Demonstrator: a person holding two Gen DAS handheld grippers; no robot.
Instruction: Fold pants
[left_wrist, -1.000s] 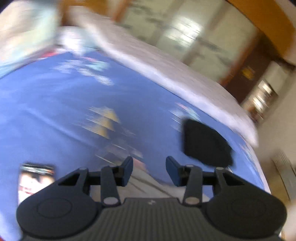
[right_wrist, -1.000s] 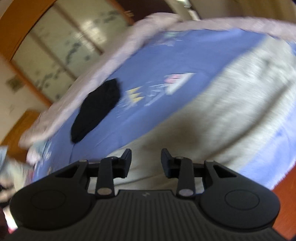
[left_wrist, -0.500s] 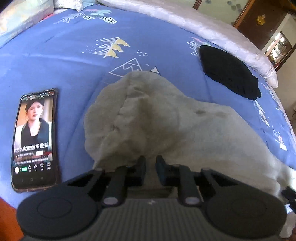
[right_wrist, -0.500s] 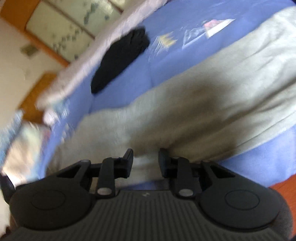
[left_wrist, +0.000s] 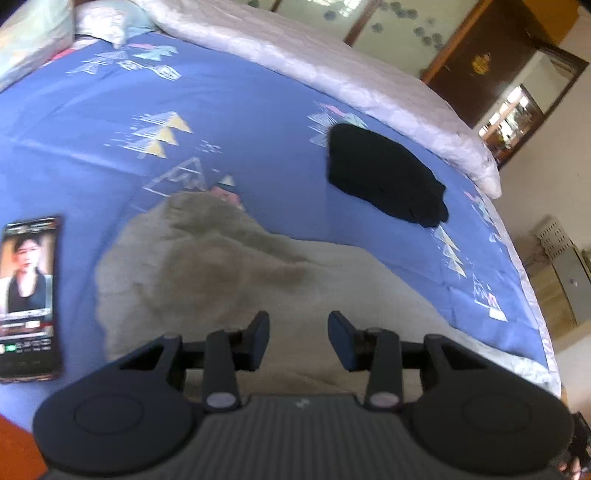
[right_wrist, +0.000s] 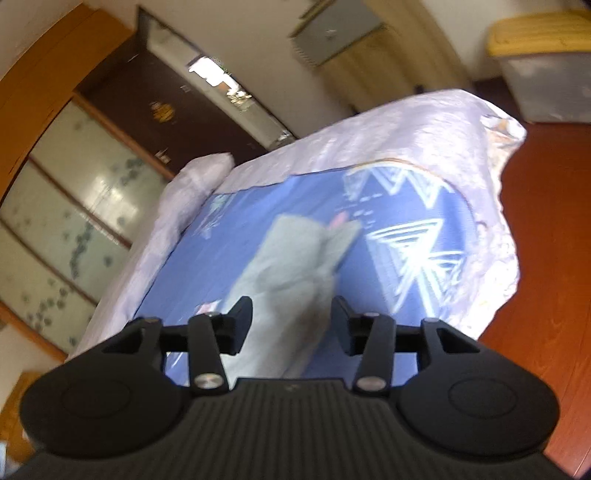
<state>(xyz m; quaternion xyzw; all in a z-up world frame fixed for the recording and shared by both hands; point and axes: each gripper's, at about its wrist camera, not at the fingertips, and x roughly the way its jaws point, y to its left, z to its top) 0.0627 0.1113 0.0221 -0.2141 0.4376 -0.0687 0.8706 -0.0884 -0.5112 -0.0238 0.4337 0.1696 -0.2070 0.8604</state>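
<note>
Grey-beige pants lie spread and rumpled on a blue patterned bedspread. My left gripper is open and empty above the near part of the pants. In the right wrist view the leg ends of the pants stretch away toward the bed's foot. My right gripper is open and empty just above that cloth.
A phone with a lit screen lies on the bedspread left of the pants. A folded black garment lies farther back right. A pale quilt edges the bed. Wooden floor and a storage bin lie beyond the bed's foot.
My left gripper has opened and pulled back a little from the pants. My right gripper has opened wider and swung to face the leg ends and the bed's foot.
</note>
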